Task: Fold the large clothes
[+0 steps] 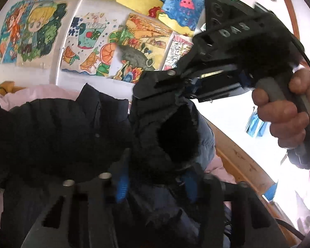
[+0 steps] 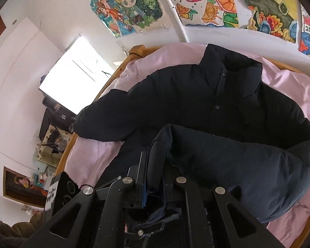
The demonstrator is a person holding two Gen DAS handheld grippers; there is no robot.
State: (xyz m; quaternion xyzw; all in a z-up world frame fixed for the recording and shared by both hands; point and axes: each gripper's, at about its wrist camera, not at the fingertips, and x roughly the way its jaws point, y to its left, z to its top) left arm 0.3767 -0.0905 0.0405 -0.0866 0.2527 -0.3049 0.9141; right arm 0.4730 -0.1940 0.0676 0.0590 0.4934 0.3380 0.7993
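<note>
Lying on pink sheet (image 2: 97, 155): jacket (image 2: 196, 107), collar at 12 | right gripper (image 2: 155, 177) clenched on sleeve | left gripper (image 1: 155, 186) grasping jacket fabric | drawings (image 2: 227, 4) on wall at 12, window (image 2: 72, 76) at 9

Right gripper (image 1: 155, 91): black body, raised "043" marking, green LED, grey handle, black cable behind. Left gripper (image 1: 155, 184): black linkage arms, silver pivot screws, blue finger pads (image 1: 122, 186). White label beside the right gripper's linkage.
</note>
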